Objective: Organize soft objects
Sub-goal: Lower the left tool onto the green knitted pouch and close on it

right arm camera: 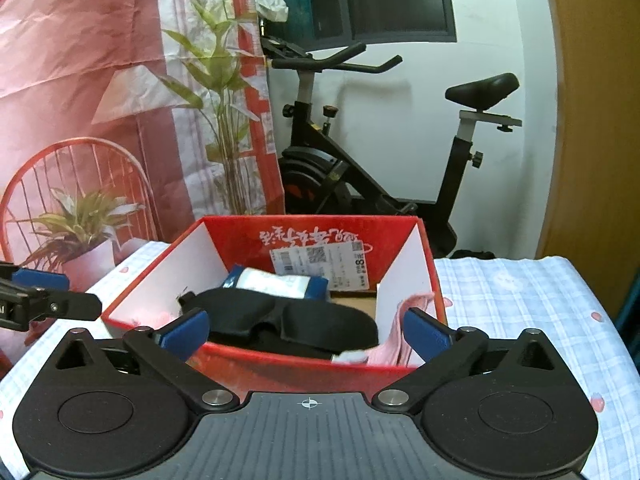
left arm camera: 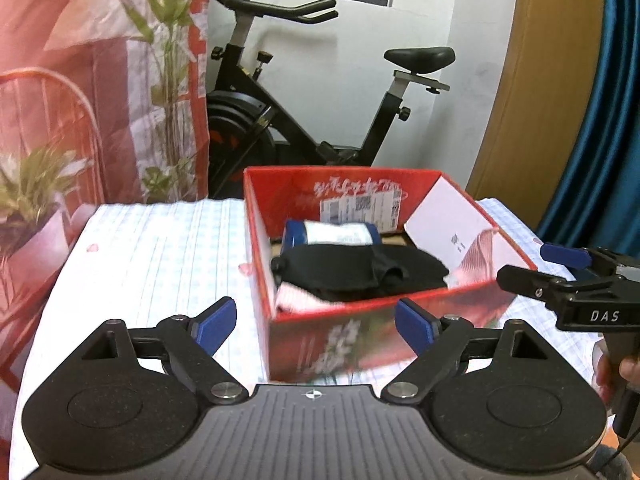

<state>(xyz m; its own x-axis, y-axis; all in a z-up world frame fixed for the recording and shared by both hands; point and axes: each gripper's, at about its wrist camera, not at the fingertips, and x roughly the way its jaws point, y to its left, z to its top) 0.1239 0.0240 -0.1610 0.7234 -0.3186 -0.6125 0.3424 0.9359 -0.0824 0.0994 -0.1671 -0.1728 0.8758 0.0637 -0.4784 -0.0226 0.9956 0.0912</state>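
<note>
Red cardboard box (left arm camera: 372,332) sits on the checked cloth (left arm camera: 152,256) covering the worktop; it holds the soft things. Inside, left to right: a pink-and-white sock (left arm camera: 298,300) at the near left corner, a black eye mask (left arm camera: 360,272) across the middle, a blue-and-white roll (left arm camera: 332,234) behind it, and a pink striped cloth (left arm camera: 478,256) draped over the right wall.

Left gripper (left arm camera: 314,326): jaws wide, nothing between them, short of the box's near left corner. Right gripper (right arm camera: 306,330): jaws wide, empty, just short of the near wall, with the mask straight ahead.

Judgement: everything soft in view is already in the box, and no loose item shows on the cloth, so the task looks close to done. The pink cloth hanging over the wall is the one untidy point. If it is to be tucked in, the right gripper is better placed: approach from above the rim, pinch the fold near the top edge, and lower it inside without dragging the light box.

Surroundings: printed red backdrop (right arm camera: 80,80) with plants at left, exercise bike (right arm camera: 380,168) behind the box, wooden panel (right arm camera: 592,120) at right. Obstacles: the tall box walls, and the two grippers working close beside each other.
</note>
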